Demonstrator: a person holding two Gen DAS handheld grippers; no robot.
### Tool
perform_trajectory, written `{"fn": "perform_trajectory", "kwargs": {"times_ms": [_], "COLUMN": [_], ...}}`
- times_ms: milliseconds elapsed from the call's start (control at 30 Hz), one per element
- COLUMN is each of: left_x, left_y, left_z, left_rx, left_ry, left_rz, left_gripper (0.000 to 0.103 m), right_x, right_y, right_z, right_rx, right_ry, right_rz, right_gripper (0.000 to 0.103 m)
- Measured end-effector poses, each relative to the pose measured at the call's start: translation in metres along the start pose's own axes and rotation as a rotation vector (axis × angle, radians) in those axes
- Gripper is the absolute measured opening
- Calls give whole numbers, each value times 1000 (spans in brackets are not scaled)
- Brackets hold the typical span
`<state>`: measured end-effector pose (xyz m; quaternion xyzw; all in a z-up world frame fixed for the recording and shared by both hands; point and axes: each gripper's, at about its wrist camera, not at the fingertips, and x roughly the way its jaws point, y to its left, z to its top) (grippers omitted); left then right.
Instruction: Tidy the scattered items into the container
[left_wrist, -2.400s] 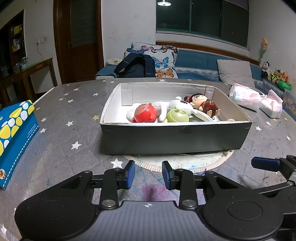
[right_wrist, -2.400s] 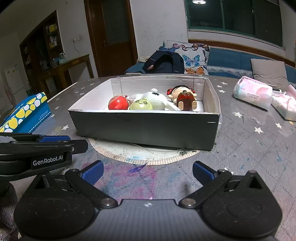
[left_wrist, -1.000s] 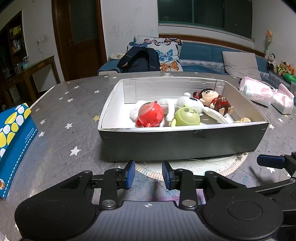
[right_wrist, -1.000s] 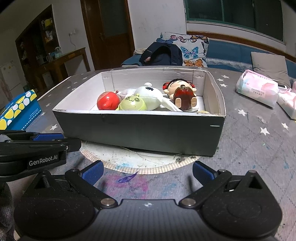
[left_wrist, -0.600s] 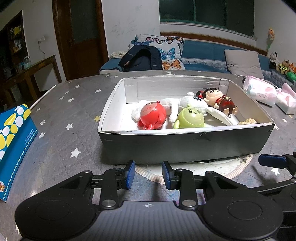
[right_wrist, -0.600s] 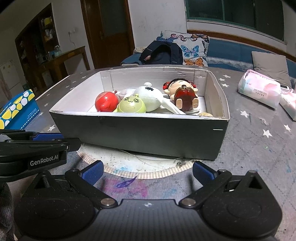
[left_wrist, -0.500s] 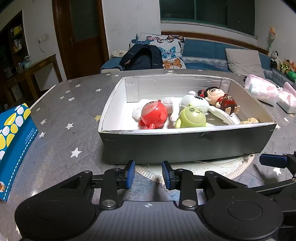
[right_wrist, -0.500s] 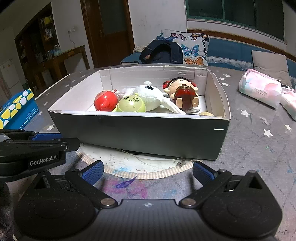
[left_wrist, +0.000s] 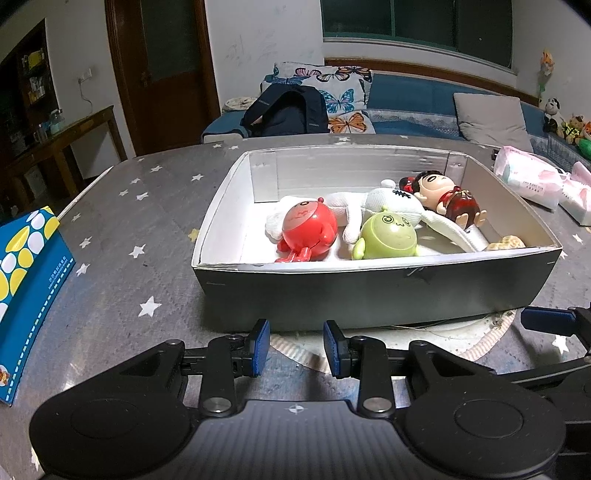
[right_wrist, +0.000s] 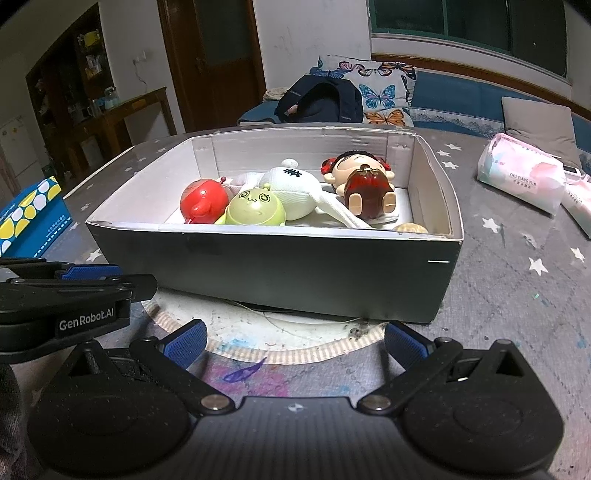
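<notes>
The container (left_wrist: 369, 291), a shallow dark box with white inner walls, sits on a round pale mat (right_wrist: 280, 332) on the star-patterned table (left_wrist: 122, 229), just ahead of both of our grippers. Inside it we see a red round toy (left_wrist: 308, 229) and a green round toy (left_wrist: 388, 238) near the front wall, a white plush (left_wrist: 388, 205) lying behind and partly between them, and a doll in a dark red dress (left_wrist: 448, 201) toward the far right corner. A small tan object (left_wrist: 506, 243) lies in the near right corner; we cannot make out what it is.

Our left gripper (left_wrist: 295, 349) hangs above the table before the box's front wall, its blue pads a modest gap apart with nothing between them. Our right gripper (right_wrist: 293, 345) is beside it, jaws spread wide and empty over the mat's painted edge.

Left of the box, well apart, a blue tissue box with yellow and white spots (left_wrist: 26, 280) lies on the table. To the right, two soft pink tissue packs (left_wrist: 528, 181) rest near the table's far edge. Beyond the table stands a blue sofa (left_wrist: 424, 99) with butterfly cushions (left_wrist: 332, 92) and a dark backpack (left_wrist: 288, 112).
</notes>
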<state>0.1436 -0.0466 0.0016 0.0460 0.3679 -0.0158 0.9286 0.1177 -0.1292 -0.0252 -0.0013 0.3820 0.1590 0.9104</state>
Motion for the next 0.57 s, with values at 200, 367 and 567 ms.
{"fn": "perform_trajectory", "kwargs": {"times_ms": [200,367,567], "left_x": [2,3,3], "left_y": [0,0,-1], "left_z": [2,3,2], "left_rx": [-1,-7,-10], "left_ry": [-1,1,0], "left_rz": [4,1,-3], "left_gripper": [34,34,32], "right_x": [0,0,1], "right_y": [0,0,0], "right_z": [0,0,2], "right_rx": [0,0,-1], "right_ry": [0,0,0], "right_rz": [0,0,0], "right_gripper": [103,103,103]}}
